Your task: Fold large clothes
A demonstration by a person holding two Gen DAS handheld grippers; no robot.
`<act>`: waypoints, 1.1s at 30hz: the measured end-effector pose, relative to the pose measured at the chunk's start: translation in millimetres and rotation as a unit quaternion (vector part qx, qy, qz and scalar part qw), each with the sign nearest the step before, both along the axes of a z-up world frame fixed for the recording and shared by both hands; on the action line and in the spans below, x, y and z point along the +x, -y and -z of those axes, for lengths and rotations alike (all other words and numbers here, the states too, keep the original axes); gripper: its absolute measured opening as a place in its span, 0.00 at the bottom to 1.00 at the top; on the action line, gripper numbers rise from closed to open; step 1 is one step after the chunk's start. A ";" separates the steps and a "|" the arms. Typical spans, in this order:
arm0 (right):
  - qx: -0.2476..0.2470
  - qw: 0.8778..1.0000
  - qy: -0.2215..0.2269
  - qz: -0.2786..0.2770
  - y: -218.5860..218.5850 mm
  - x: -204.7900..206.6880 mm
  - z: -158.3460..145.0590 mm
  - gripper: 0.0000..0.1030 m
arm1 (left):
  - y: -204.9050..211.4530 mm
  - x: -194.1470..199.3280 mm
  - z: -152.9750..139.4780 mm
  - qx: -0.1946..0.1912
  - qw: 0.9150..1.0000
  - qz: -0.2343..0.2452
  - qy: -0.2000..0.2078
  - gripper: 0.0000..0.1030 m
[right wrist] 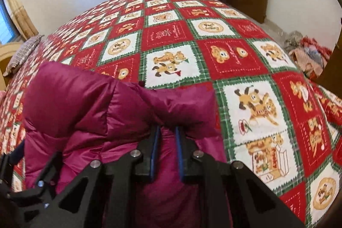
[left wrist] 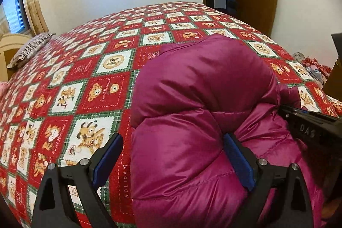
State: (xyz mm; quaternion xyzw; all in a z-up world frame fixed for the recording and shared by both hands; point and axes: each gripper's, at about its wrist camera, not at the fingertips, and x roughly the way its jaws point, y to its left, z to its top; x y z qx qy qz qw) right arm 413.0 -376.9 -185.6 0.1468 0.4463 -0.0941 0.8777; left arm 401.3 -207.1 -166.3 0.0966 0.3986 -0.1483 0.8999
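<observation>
Right hand-held gripper pinching purple jacket, left hand-held gripper wide apart

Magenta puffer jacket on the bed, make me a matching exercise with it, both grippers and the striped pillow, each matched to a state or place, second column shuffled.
Column one:
1. left gripper
2. right gripper
3. magenta puffer jacket
4. striped pillow

Column two:
A. bunched up on the patchwork bedspread
B. at the far left end of the bed
C. fingers wide apart around a puffy fold
D. fingers close together, pinching fabric

Pairs: 1-C, 2-D, 3-A, 4-B
</observation>
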 end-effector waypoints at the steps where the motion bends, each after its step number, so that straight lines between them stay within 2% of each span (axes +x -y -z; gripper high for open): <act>1: -0.003 1.000 0.002 -0.004 0.5 0.2 1.3 0.15 | 0.0 0.6 -0.1 -0.002 1.000 0.000 -0.003 0.92; 7: 0.013 1.000 0.019 -0.007 4.6 -5.2 4.7 0.15 | 2.2 13.0 -16.2 -0.005 0.999 0.013 -0.030 0.92; 11: 0.032 0.999 0.033 -0.007 8.5 -8.7 6.2 0.15 | 4.7 30.8 -33.4 -0.011 1.000 0.005 -0.005 0.92; 14: 0.047 0.998 0.039 -0.006 11.7 -9.2 7.1 0.15 | 13.9 62.6 -21.6 -0.017 0.999 0.001 -0.033 0.95; 18: 0.064 0.997 0.042 -0.009 15.0 -8.3 8.6 0.15 | 21.0 86.3 -2.4 -0.015 0.998 -0.008 -0.060 0.99; 20: 0.076 0.996 0.044 -0.011 18.0 -7.1 9.9 0.15 | 20.2 89.8 6.1 -0.022 0.997 -0.013 -0.068 0.99; 23: 0.103 0.993 0.054 -0.011 24.9 -6.7 13.1 0.15 | 21.2 88.9 16.6 -0.022 0.998 -0.019 -0.054 1.00; 28: 0.106 0.993 0.055 -0.010 24.2 -7.9 11.9 0.15 | 36.7 77.8 12.2 0.044 0.999 -0.012 -0.007 1.00; 31: 0.126 0.990 0.055 -0.015 31.5 -16.8 6.6 0.16 | 23.9 70.7 2.2 0.036 0.999 0.013 -0.025 0.99; 33: 0.133 0.989 0.066 -0.017 39.1 -33.2 -3.6 0.18 | 8.1 59.0 -11.2 0.025 0.999 0.028 -0.021 0.99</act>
